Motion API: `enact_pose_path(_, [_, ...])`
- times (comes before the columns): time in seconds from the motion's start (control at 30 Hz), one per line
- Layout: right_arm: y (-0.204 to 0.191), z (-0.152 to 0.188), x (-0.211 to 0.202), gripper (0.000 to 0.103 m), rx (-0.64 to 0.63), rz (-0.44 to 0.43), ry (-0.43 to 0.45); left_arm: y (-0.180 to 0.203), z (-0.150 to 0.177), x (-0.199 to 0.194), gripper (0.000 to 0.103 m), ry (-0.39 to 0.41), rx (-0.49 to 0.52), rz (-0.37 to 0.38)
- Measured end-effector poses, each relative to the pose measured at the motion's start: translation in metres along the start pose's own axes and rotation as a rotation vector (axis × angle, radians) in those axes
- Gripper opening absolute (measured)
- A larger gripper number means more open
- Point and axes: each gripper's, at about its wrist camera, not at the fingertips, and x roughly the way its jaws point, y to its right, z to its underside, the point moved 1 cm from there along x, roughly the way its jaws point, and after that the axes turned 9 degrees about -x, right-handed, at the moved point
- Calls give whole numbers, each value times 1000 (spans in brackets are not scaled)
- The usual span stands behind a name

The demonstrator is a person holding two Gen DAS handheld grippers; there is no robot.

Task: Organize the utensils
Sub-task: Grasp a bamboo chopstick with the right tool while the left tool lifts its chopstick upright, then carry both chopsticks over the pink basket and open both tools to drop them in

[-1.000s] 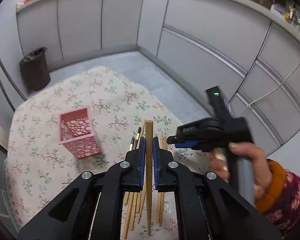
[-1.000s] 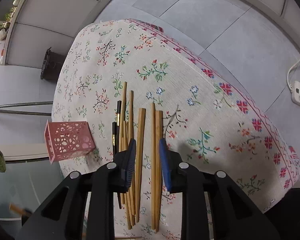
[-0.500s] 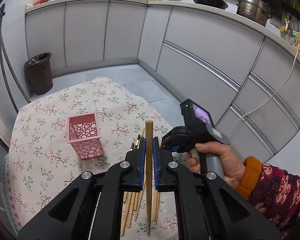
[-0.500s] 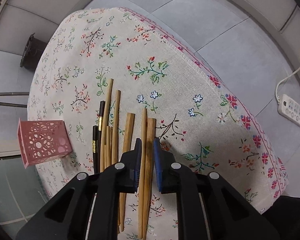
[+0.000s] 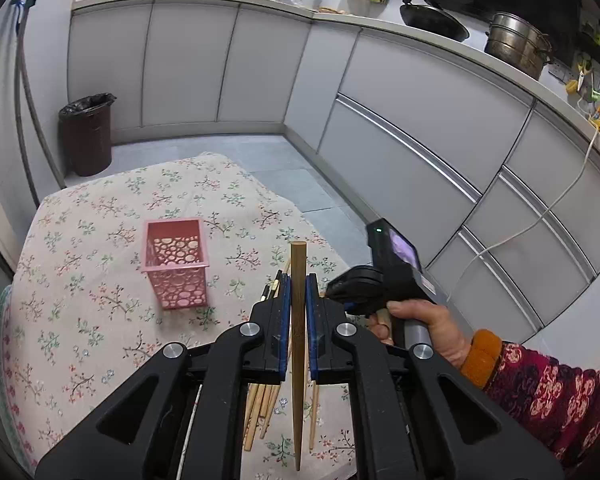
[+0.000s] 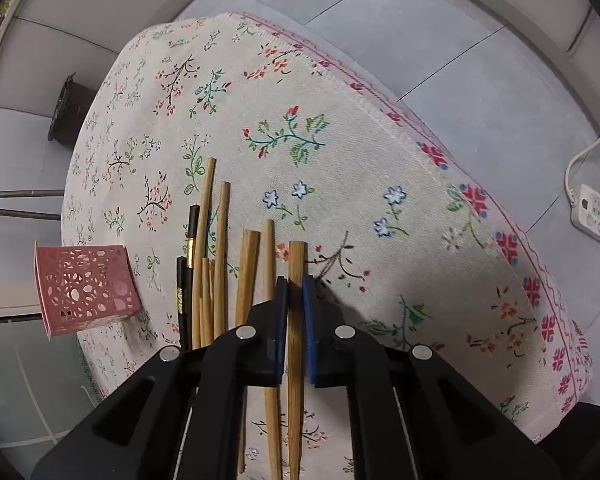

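My left gripper [image 5: 296,280] is shut on a wooden chopstick [image 5: 298,344] and holds it above the table. A pink perforated holder [image 5: 176,266] stands upright on the floral tablecloth [image 5: 100,280], ahead and to the left. My right gripper [image 6: 295,284] is shut on another wooden chopstick [image 6: 296,344], right beside the pile. Several wooden and two black chopsticks [image 6: 216,264] lie side by side on the cloth, left of the right gripper. The holder [image 6: 86,288] also shows at the left of the right wrist view. The right gripper's body [image 5: 384,280] shows in the left wrist view.
The table edge [image 6: 440,152] with a red embroidered border runs close on the right. A power strip [image 6: 598,220] lies on the floor. A dark bin [image 5: 86,134] stands by grey cabinets [image 5: 420,120]. A wok and a pot sit on the counter.
My right gripper closed from open onto one chopstick. My left gripper, shut on its chopstick throughout, rose and tilted up, so more of the kitchen shows.
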Motion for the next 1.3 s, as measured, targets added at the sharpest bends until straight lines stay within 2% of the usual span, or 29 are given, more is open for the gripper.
enact_pose_path(0.07, [1,4,-5,8,-5,13,3,-1,0,-5,7,7,-6,-6])
enact_pose_path(0.23, [-10,18,-36,8,-65,6,77,0,-3,-20,7,32,-29,-12])
enact_pose_path(0.67, [-34,65,-157,7,-223,-102,293,5,-12,-52,7,106,-70,-37])
enact_pose_path(0.87, [-51,65,-217,7,-279,-163,420,4,-25,-57,7,134,-82,-64])
enact_pose_path(1.03, [-75,53,-262,7,-320,-216,518,3,-53,-66,7,197,-96,-80])
enact_pose_path(1.3, [-110,26,-299,7,-366,-252,590,-5,-117,-79,7,343,-121,-121])
